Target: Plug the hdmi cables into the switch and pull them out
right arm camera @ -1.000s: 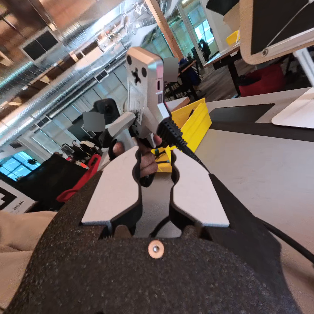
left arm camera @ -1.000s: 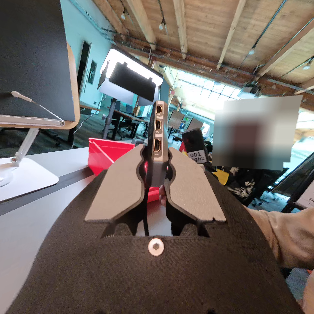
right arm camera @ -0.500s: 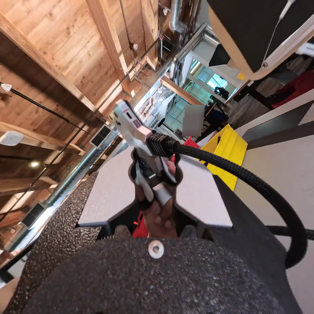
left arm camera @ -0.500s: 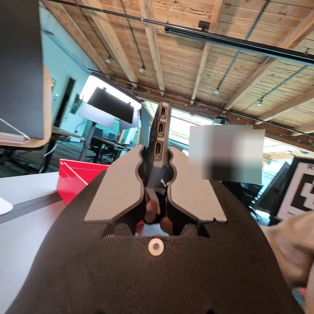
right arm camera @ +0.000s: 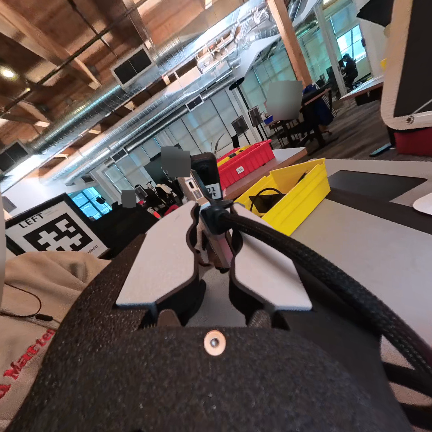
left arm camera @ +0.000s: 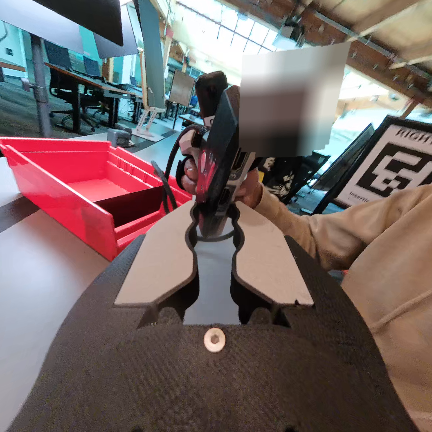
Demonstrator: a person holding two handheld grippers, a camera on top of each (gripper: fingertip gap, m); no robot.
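Since half a second earlier both cameras had swung down from the ceiling beams to table level. The left gripper was clamped on the lower end of the grey switch, held upright above the table. The right gripper was closed on the plug of the braided hdmi cable, right against the switch. The cable arched across the right side. A red bin stood close on the left and a yellow bin near on the right. Bare tabletop lay in front of both bins.
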